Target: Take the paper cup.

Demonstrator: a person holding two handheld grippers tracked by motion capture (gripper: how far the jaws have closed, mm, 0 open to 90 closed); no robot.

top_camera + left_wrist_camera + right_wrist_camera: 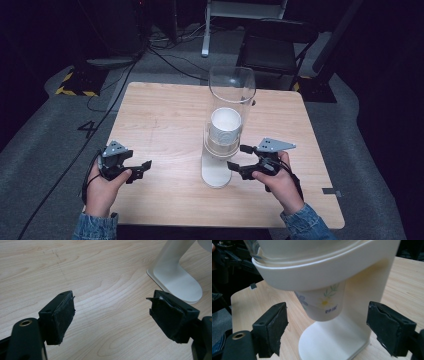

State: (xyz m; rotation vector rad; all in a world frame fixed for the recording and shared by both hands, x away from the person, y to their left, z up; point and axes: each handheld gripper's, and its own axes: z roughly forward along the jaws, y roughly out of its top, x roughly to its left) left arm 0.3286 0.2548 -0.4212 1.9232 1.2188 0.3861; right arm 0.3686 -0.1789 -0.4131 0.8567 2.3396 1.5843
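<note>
Right tongs [325,327] wide, nothing between the pads; paper cup [322,303] hangs from the white dispenser [367,297] just ahead of them, untouched. Left tongs [112,315] wide, empty, over bare bench [100,270], dispenser foot off to their right.

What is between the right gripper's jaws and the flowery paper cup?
Nothing. In the right gripper view, the open right gripper faces the paper cup hanging from the white cup holder, with just air between.
</note>
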